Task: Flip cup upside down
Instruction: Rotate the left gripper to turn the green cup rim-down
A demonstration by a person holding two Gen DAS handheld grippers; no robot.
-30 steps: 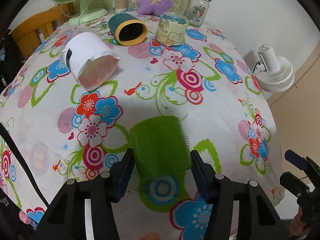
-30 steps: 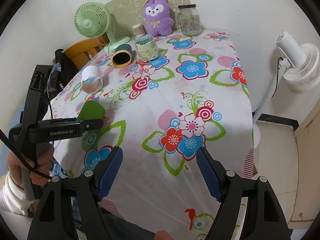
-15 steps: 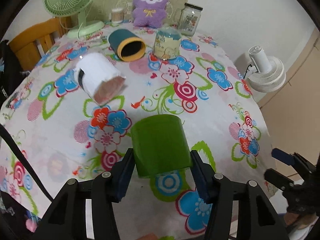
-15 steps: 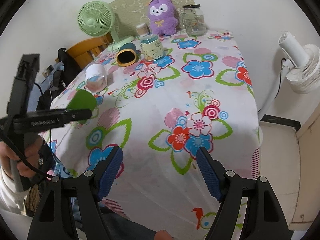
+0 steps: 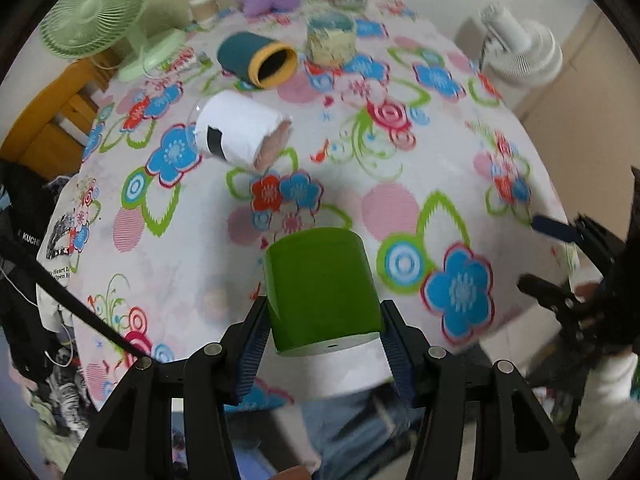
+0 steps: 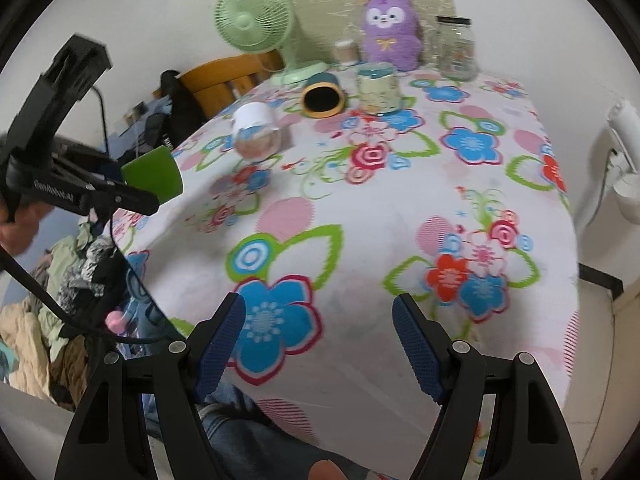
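One glossy green cup (image 5: 322, 290), left gripper (image 5: 322, 346) clamped

Two black plastic grippers, each with triangular cut-outs in the finger arms. Left gripper (image 5: 322, 344): ribbed dark-blue pads (image 5: 251, 350) lining the inner faces, round silver screws (image 5: 212, 348) at the finger pivots, a thin black cable (image 5: 72, 304) trailing off to the left of the pads. Right gripper (image 6: 318, 336): same blue ribbed pads (image 6: 218, 344), same silver screw heads (image 6: 460, 346) just behind the pads. Left gripper seen from the side in the right wrist view: long black body with white lettering (image 6: 54, 197), partly blurred, black cable (image 6: 36, 288) hanging below the lettering. White sleeve (image 5: 612, 376) at the wrist, blue denim jeans (image 6: 240, 420) below the right gripper's pads.
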